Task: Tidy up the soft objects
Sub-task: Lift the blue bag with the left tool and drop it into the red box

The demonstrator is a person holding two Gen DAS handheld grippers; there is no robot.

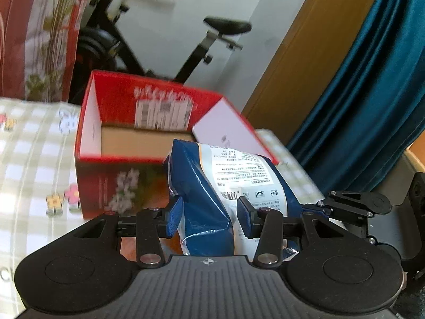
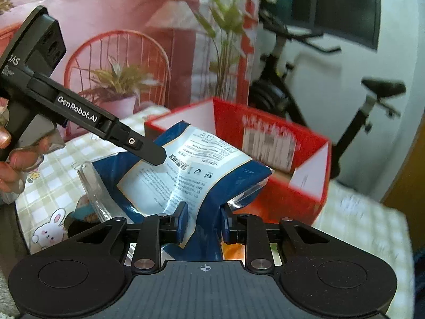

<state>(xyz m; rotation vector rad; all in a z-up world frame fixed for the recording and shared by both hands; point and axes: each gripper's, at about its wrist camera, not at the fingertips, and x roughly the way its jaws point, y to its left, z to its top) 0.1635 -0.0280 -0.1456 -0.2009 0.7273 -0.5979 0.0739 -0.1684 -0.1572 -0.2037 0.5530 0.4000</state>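
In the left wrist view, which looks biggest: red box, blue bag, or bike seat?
1. Red box
2. Blue bag, though it is nearer the camera, so unsure
3. Bike seat, far off

A home room: an exercise bike [image 1: 170, 40] stands by the white wall, beside teal curtains [image 1: 372, 93] and a checked tablecloth [image 1: 32, 159].

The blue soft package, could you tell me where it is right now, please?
In both wrist views the blue package is held between the left gripper and right gripper, just in front of the open red box.
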